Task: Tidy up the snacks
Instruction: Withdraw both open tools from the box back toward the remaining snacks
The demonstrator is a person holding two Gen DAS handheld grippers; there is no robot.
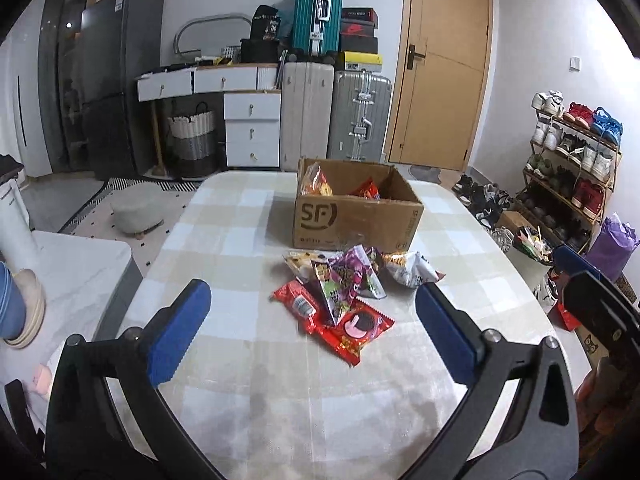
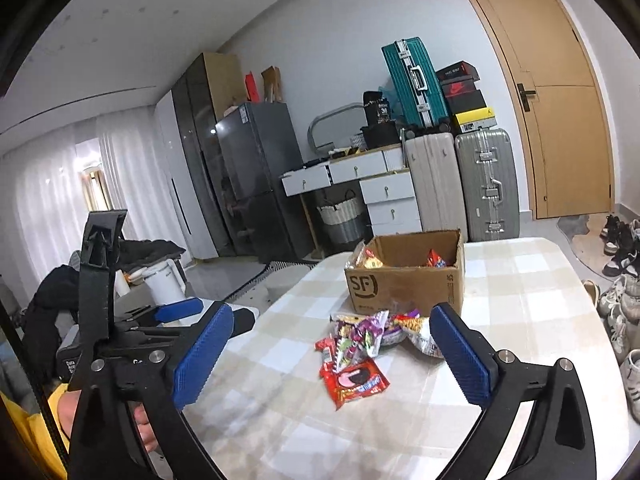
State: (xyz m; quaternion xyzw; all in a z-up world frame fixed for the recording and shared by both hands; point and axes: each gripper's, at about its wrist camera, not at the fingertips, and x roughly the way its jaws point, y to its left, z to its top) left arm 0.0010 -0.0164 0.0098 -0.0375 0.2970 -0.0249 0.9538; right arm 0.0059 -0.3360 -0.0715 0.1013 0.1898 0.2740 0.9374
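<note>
An open cardboard box [image 1: 356, 216] [image 2: 404, 280] marked SF stands at the far middle of the checked table [image 1: 224, 240], with a few snack bags inside. Just in front of it lies a loose pile of snack packets [image 1: 344, 284] [image 2: 360, 344]: a red cookie packet [image 1: 354, 330] [image 2: 354, 382] nearest me, a purple one [image 1: 356, 272] behind it, and a white and orange bag [image 1: 412, 270] to the right. My left gripper [image 1: 312, 296] is open and empty, short of the pile. My right gripper [image 2: 331, 314] is open and empty too, beside the left one.
A low white side table [image 1: 80, 272] with stacked bowls stands left of the table. On the floor to the right are a shoe rack [image 1: 572, 160] and loose shoes [image 2: 624, 280]. Suitcases [image 1: 360, 116], white drawers [image 1: 252, 128] and a fridge [image 1: 116, 80] line the far wall.
</note>
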